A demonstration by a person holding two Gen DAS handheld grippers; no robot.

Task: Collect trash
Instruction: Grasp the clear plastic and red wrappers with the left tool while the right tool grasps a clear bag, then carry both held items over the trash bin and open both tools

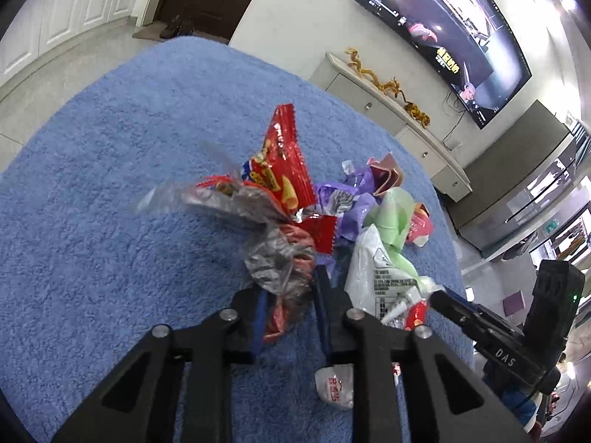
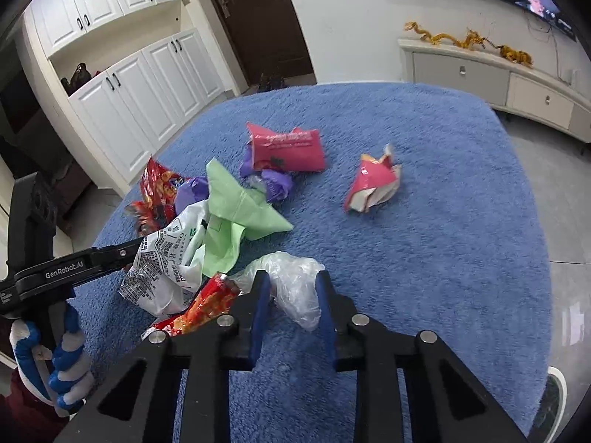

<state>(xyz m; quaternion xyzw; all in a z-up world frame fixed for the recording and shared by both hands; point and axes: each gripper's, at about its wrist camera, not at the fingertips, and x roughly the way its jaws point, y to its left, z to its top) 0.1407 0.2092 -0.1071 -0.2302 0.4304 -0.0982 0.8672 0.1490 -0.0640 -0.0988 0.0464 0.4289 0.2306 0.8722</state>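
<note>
My left gripper point(image 1: 290, 291) is shut on a crumpled clear-and-red wrapper point(image 1: 280, 269) at the near edge of a trash heap. Behind the wrapper a red snack bag point(image 1: 284, 170) sticks up, with purple wrappers point(image 1: 343, 199), a green bag point(image 1: 391, 214) and a white printed bag point(image 1: 373, 273) to its right. In the right wrist view my right gripper point(image 2: 291, 291) is shut on a crumpled clear plastic bag point(image 2: 295, 280). A pink packet point(image 2: 288, 146) and a torn pink packet point(image 2: 373, 184) lie farther back on the blue fleecy surface point(image 2: 443, 240).
A gloved hand point(image 2: 62, 361) holds the left gripper point(image 2: 129, 249) at the heap's left side. A small white packet point(image 1: 334, 384) lies under the left gripper. A low cabinet point(image 2: 498, 74), white cupboards point(image 2: 129, 85) and a dark door point(image 2: 258, 18) stand beyond the blue surface.
</note>
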